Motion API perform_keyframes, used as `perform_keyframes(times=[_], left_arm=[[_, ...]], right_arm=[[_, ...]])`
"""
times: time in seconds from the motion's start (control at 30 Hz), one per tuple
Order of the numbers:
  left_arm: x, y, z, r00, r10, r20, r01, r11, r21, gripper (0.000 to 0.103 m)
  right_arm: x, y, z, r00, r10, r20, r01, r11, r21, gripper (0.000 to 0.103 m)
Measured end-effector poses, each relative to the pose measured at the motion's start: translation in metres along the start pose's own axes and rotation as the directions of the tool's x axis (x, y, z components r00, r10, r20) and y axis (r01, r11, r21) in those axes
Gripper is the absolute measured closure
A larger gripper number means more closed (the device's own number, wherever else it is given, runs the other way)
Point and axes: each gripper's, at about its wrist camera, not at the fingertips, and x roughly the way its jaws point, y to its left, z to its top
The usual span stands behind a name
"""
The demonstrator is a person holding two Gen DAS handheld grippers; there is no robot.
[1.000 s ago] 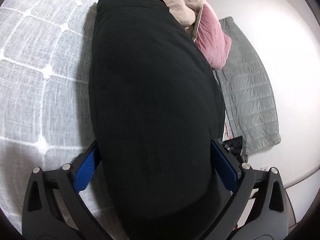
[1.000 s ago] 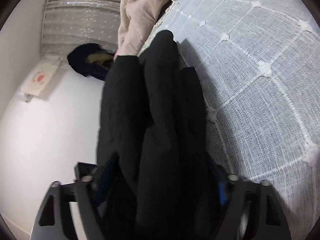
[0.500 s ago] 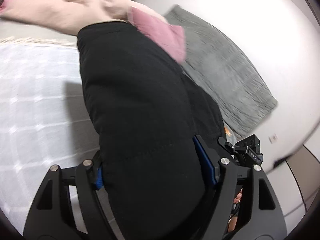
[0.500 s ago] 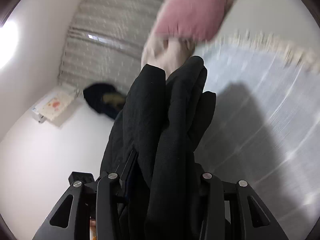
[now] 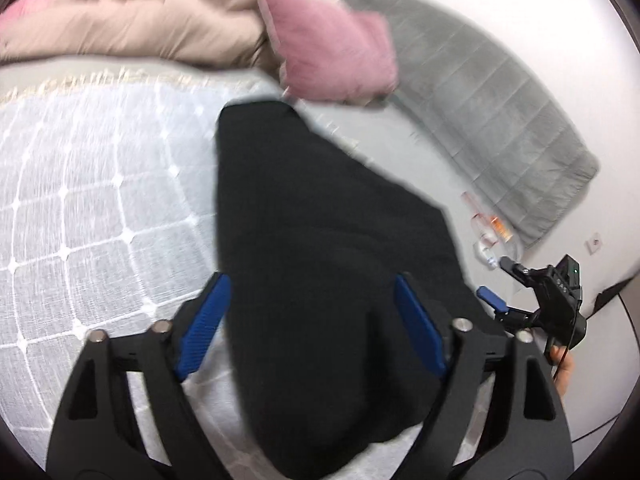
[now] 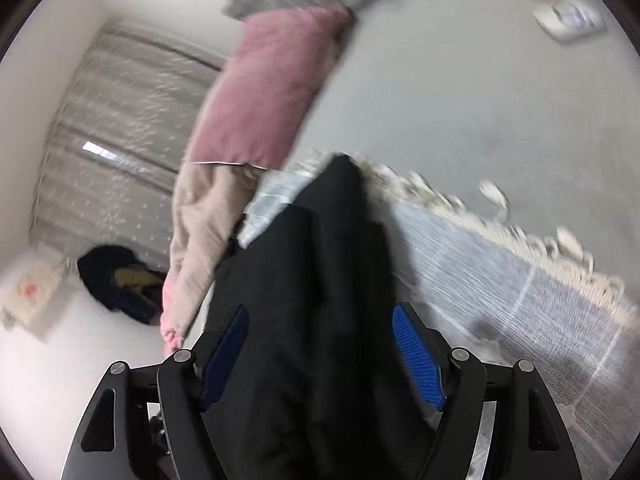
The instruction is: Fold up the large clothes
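A thick black garment [image 5: 320, 248], folded in layers, lies on the white gridded bedspread [image 5: 88, 184]. It runs between the blue pads of my left gripper [image 5: 310, 320], whose jaws stand wide apart around it. In the right wrist view the same black garment [image 6: 316, 320] passes between the blue pads of my right gripper [image 6: 320, 352], also spread wide. Neither gripper pinches the cloth. The right gripper [image 5: 540, 300] shows at the right edge of the left wrist view.
A beige quilt [image 5: 132, 12] and a pink pillow [image 5: 332, 52] lie at the head of the bed. A grey quilted mat [image 5: 492, 120] lies on the floor beside it. A dark pile of clothes [image 6: 116, 280] sits by the curtain. The bedspread's fringed edge [image 6: 500, 216] is near.
Both grippers have opened wider and let go of the black garment. Both cameras have swung upward, and the garment now rests on the bedspread.
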Motion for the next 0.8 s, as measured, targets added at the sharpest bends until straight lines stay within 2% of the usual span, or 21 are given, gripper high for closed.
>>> perform_keyframes(times=[0.07, 0.1, 0.17, 0.27, 0.3, 0.37, 0.5, 0.6, 0.63, 0.73, 0.8], left_arm=[[-0.01, -0.012, -0.009, 0.995, -0.073, 0.061, 0.072, 0.997, 0.016, 0.03], [-0.01, -0.019, -0.014, 0.992, -0.106, 0.069, 0.104, 0.994, 0.03, 0.035], [0.003, -0.03, -0.02, 0.991, -0.128, 0.033, 0.126, 0.99, 0.065, 0.038], [0.04, -0.033, -0.035, 0.999, -0.037, -0.023, 0.039, 0.996, 0.076, 0.038], [0.047, -0.032, -0.04, 0.999, -0.01, -0.033, 0.012, 0.997, 0.075, 0.038], [0.051, -0.037, -0.047, 0.999, 0.038, -0.026, -0.034, 0.992, 0.124, 0.038], [0.043, -0.06, -0.043, 0.987, 0.157, -0.038, -0.146, 0.968, 0.207, 0.036], [0.03, -0.08, -0.038, 0.966, 0.253, -0.051, -0.236, 0.946, 0.222, 0.015], [0.023, -0.084, -0.041, 0.958, 0.281, -0.047, -0.264, 0.938, 0.224, 0.013], [0.008, -0.098, -0.044, 0.934, 0.352, -0.066, -0.33, 0.917, 0.225, 0.008], [-0.003, -0.1, -0.054, 0.915, 0.392, -0.095, -0.366, 0.905, 0.216, 0.003]], right_arm=[[-0.011, 0.022, -0.008, 1.0, 0.0, 0.025, 0.002, 0.996, -0.088, 0.027], [-0.015, 0.03, -0.012, 1.0, -0.001, 0.031, 0.004, 0.994, -0.113, 0.027], [-0.011, 0.048, -0.022, 0.999, -0.009, 0.031, 0.014, 0.987, -0.16, 0.027], [0.017, 0.069, -0.03, 0.998, -0.061, -0.025, 0.055, 0.976, -0.212, 0.027], [0.028, 0.063, -0.032, 0.991, -0.12, -0.064, 0.103, 0.97, -0.22, 0.027], [0.047, 0.048, -0.039, 0.958, -0.255, -0.131, 0.225, 0.952, -0.207, 0.03], [0.037, 0.047, -0.04, 0.958, -0.258, -0.123, 0.234, 0.955, -0.182, 0.03], [0.016, 0.064, -0.049, 0.951, -0.303, -0.066, 0.28, 0.931, -0.233, 0.028], [0.007, 0.07, -0.053, 0.946, -0.32, -0.052, 0.298, 0.921, -0.25, 0.028], [-0.015, 0.091, -0.075, 0.912, -0.409, -0.021, 0.379, 0.862, -0.337, 0.027], [-0.026, 0.097, -0.092, 0.877, -0.48, 0.009, 0.441, 0.798, -0.411, 0.024]])
